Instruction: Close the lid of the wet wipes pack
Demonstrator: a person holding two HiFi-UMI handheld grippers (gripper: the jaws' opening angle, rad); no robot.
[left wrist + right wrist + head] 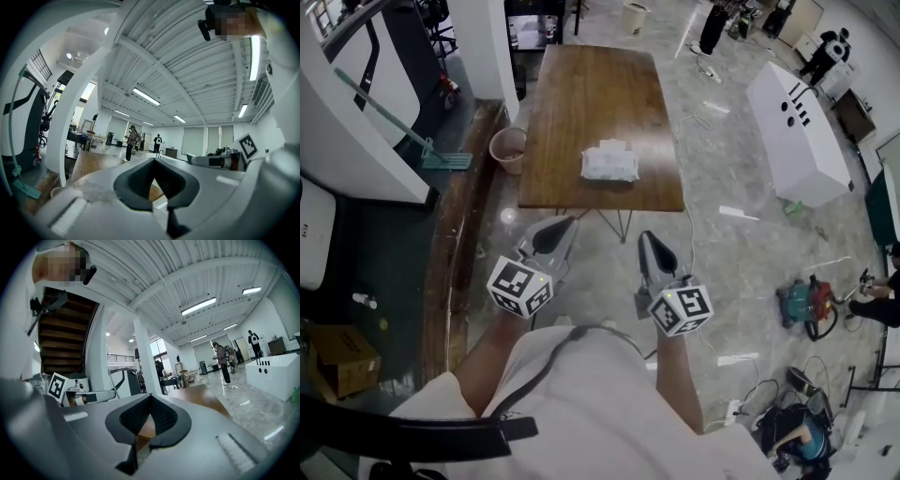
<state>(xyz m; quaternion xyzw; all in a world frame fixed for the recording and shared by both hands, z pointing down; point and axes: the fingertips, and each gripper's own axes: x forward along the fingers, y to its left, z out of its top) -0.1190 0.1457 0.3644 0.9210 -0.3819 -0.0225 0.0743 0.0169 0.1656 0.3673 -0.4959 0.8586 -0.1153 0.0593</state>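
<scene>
The white wet wipes pack (608, 163) lies near the front edge of the brown wooden table (581, 89); its flap at the far side looks raised, but the detail is too small to be sure. My left gripper (566, 225) and right gripper (647, 239) hang side by side over the floor just short of the table's near edge, both pointing level toward it. In the left gripper view the left gripper (153, 160) has its jaws met at the tips with nothing between them. The right gripper (150, 395) looks the same in its own view, shut and empty. The pack shows in neither gripper view.
A pink bucket (508, 146) stands at the table's left side by a white pillar (487, 47). A long white cabinet (797, 131) and loose cables lie on the floor to the right, with a red and green machine (806, 305) nearer. People stand at the far end of the hall.
</scene>
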